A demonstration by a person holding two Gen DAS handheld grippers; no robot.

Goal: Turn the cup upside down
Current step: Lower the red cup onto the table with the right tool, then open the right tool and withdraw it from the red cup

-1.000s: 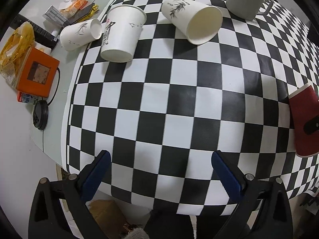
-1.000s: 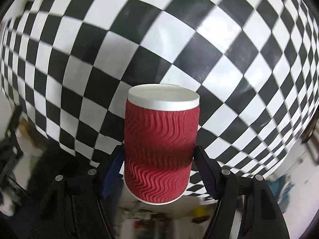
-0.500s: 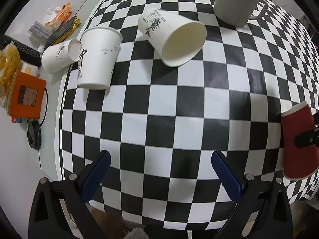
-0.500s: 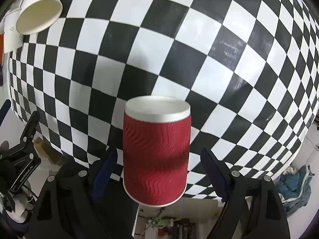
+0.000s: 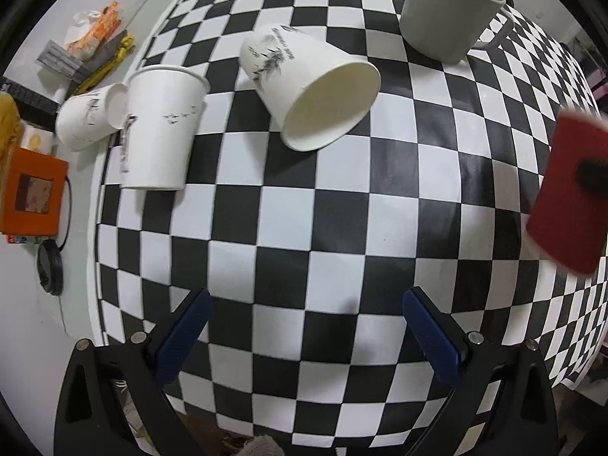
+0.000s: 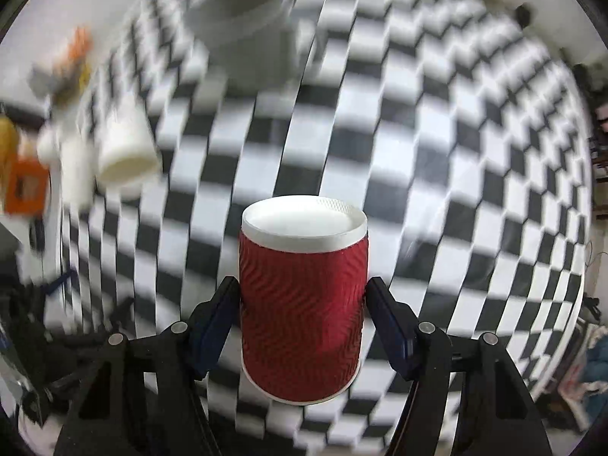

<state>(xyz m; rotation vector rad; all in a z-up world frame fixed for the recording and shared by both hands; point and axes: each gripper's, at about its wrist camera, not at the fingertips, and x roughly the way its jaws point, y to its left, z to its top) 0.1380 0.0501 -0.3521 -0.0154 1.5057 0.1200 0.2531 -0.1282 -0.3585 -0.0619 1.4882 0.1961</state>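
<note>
Red cup (image 6: 302,304), right tool (image 6: 302,315) seemingly clamped, background blurred

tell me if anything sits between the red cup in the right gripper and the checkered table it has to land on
Nothing visible does. The red cup is clamped in the right gripper above bare checkered table. The white paper cups and grey mug sit at the far side.

So the counter (image 5: 304,228) has a tipped cup (image 5: 309,91) lying mid-back, an upside-down cup (image 5: 159,129) to its left, another tipped one (image 5: 85,117) further left at the edge. Mug (image 5: 444,11) sits back right. Box (image 5: 32,193) off to the far left.
</note>
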